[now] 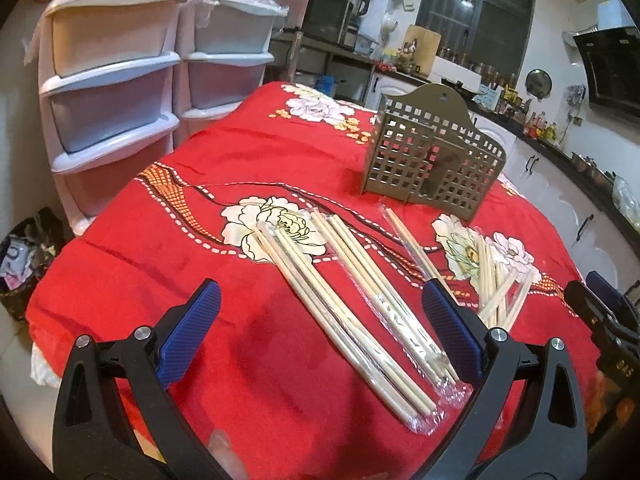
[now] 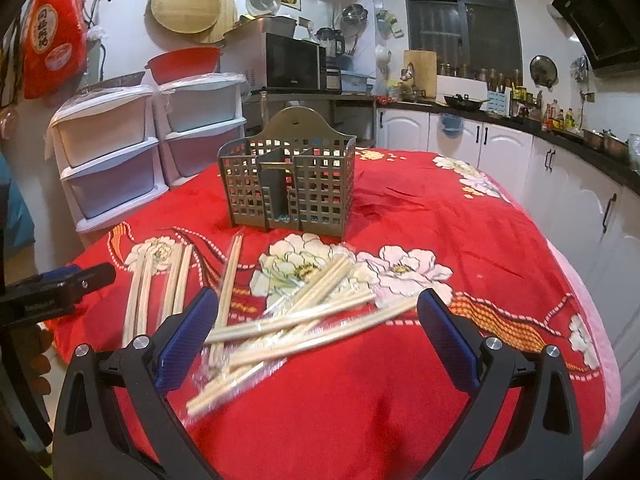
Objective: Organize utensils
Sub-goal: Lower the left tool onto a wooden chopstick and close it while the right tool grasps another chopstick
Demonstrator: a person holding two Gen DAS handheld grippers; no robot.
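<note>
Both my left claw (image 1: 320,328) and right claw (image 2: 318,336) hung wide and empty above the bench's red cloth (image 2: 460,240). Wrapped chopsticks (image 1: 360,312) lay in rows under the left, a crossed heap (image 2: 288,320) under the right, the slotted holder (image 2: 288,184) beyond. They looked light and stiff, the film slippery; I judged mid-length the safest hold.

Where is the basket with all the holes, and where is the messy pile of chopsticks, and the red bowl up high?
basket (image 2: 320,188): right wrist view, on its holed front wall.
messy pile of chopsticks (image 2: 296,320): right wrist view, on a wrapped pair near the middle.
red bowl (image 2: 184,66): right wrist view, on its side wall.
</note>
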